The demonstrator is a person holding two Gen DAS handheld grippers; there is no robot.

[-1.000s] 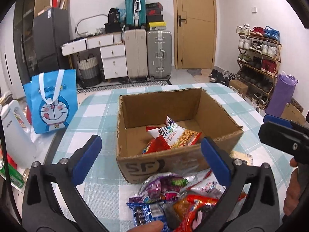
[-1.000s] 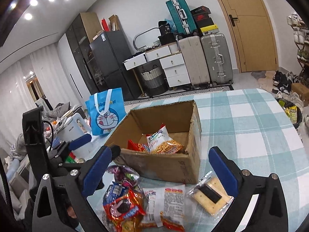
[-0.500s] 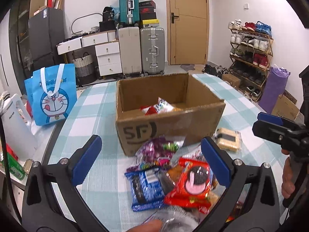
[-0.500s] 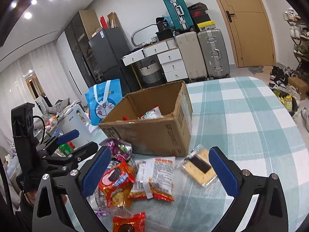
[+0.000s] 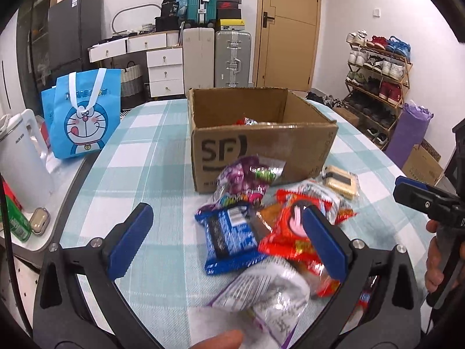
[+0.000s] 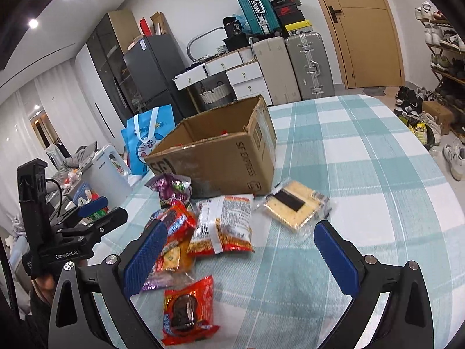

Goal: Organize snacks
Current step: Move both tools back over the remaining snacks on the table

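I read "SF" on the cardboard box [image 5: 261,151] front, "SF EXPRESS" down its side panel [image 6: 242,160]. "GenRobot.AI" on left claw [image 6: 96,212] body. Blue bag [image 5: 82,113], left of box: lettering like "DORAEMON", partly hidden. Snack labels too blurred.

Table [image 5: 139,157] carries a teal-and-white checked cloth. Blue cartoon bag [image 5: 82,113] stands upright off its far left edge, beside a white kettle [image 5: 20,157]. A green bottle [image 5: 17,226] and a small case [image 5: 39,224] lie near the kettle. Rear wall: dark fridge [image 5: 75,29], white drawers [image 5: 164,69], woven basket [image 5: 130,80], three suitcases [image 5: 232,58], one teal on top. Wooden door [image 5: 287,26] closed. Shoe rack [image 5: 375,78] at right, full.
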